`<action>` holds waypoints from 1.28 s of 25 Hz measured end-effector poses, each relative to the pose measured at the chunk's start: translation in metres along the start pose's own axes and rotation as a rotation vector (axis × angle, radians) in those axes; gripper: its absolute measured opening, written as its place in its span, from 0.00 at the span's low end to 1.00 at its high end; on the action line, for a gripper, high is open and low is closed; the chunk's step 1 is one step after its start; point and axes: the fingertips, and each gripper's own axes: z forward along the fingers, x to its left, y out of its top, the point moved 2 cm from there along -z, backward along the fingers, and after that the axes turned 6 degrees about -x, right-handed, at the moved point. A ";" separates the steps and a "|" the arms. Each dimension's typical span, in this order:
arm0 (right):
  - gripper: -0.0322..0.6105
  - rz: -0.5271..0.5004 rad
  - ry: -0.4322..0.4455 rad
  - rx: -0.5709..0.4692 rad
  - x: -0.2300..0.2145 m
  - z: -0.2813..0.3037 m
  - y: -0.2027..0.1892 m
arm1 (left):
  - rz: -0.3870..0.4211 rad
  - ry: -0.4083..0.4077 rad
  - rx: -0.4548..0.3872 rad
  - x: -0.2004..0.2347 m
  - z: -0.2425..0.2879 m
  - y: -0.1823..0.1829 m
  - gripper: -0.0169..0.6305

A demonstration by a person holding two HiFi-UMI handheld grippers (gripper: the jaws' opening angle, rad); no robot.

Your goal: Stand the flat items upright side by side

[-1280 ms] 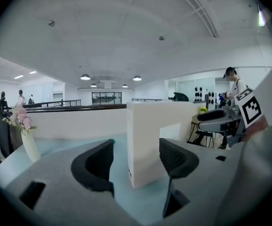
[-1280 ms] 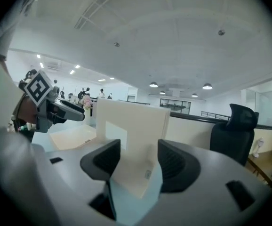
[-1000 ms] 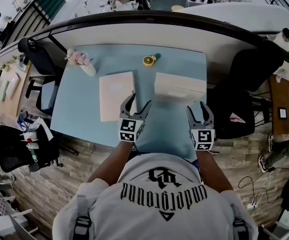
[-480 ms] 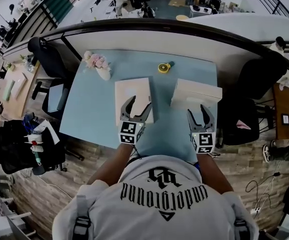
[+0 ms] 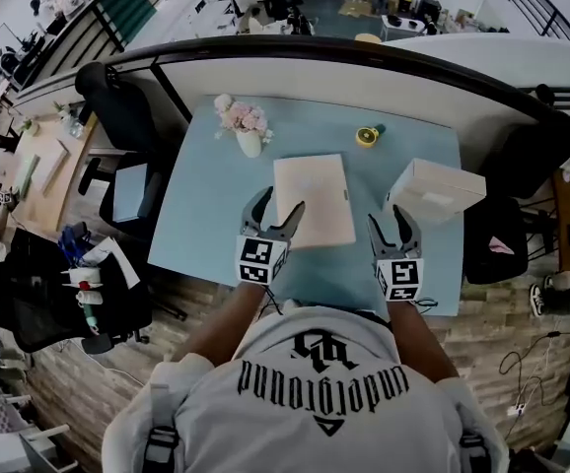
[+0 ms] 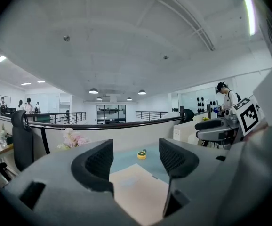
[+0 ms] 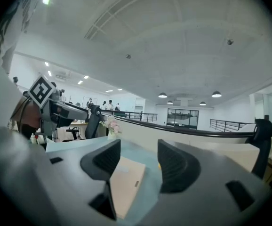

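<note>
An open-plan office: desks (image 5: 201,225), black swivel chairs (image 5: 117,101), mezzanine railings (image 5: 546,3).

Pale blue rectangular tabletop (image 5: 206,235): smooth, matt, laminate look. Pale pink flat rectangular book (image 5: 313,200) at table centre: matt paper cover. White box (image 5: 433,190) by the right edge: matt card. Left gripper (image 6: 136,157) pads (image 6: 100,160): dark matt plastic, fine cross-hatched texture. Plank floor (image 5: 522,313): wood look.

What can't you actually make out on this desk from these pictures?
Flat item: head view, near corner covered by the left gripper; its cover print too faint.
Yellow object: too small in all views to identify.
White box: head view shows only outside; contents hidden by its top.
</note>
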 end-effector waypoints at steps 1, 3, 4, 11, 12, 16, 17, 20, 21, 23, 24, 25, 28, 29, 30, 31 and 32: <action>0.44 0.005 -0.001 0.004 0.012 0.003 0.000 | 0.000 -0.002 0.001 0.009 -0.007 -0.001 0.51; 0.44 0.012 0.000 0.012 0.033 0.009 0.000 | -0.004 -0.006 0.008 0.025 -0.021 -0.005 0.51; 0.44 0.016 0.002 0.018 0.043 0.012 0.000 | -0.007 -0.008 0.012 0.033 -0.026 -0.008 0.51; 0.44 0.018 0.023 0.061 0.080 0.026 -0.002 | -0.027 -0.019 0.025 0.058 -0.045 -0.018 0.51; 0.44 0.016 0.025 0.067 0.082 0.029 -0.003 | -0.031 -0.021 0.030 0.060 -0.045 -0.021 0.51; 0.44 0.020 0.040 0.097 0.081 0.039 -0.010 | -0.049 -0.020 0.051 0.063 -0.039 -0.031 0.51; 0.44 0.023 0.045 0.104 0.078 0.042 -0.013 | -0.052 -0.019 0.056 0.063 -0.035 -0.033 0.51; 0.45 0.038 0.059 0.133 0.067 0.053 -0.024 | -0.062 -0.011 0.078 0.063 -0.022 -0.041 0.51; 0.45 0.043 0.066 0.147 0.063 0.058 -0.029 | -0.069 -0.008 0.090 0.063 -0.017 -0.045 0.51; 0.46 0.056 0.086 0.184 0.057 0.069 -0.040 | -0.084 -0.004 0.122 0.062 -0.010 -0.055 0.51; 0.46 0.065 0.097 0.206 0.055 0.075 -0.047 | -0.092 -0.001 0.141 0.063 -0.006 -0.061 0.52; 0.46 0.075 0.108 0.229 0.053 0.081 -0.054 | -0.100 0.002 0.161 0.063 -0.003 -0.068 0.52; 0.48 0.107 0.135 0.300 0.046 0.099 -0.078 | -0.127 0.009 0.220 0.066 0.012 -0.093 0.52; 0.48 0.119 0.144 0.326 0.043 0.105 -0.088 | -0.136 0.011 0.240 0.067 0.017 -0.102 0.52; 0.49 0.133 0.153 0.354 0.041 0.111 -0.098 | -0.148 0.012 0.262 0.068 0.023 -0.111 0.52; 0.49 0.148 0.162 0.384 0.039 0.116 -0.109 | -0.165 0.013 0.285 0.069 0.029 -0.121 0.53; 0.50 0.165 0.172 0.414 0.036 0.121 -0.119 | -0.183 0.015 0.311 0.070 0.034 -0.131 0.53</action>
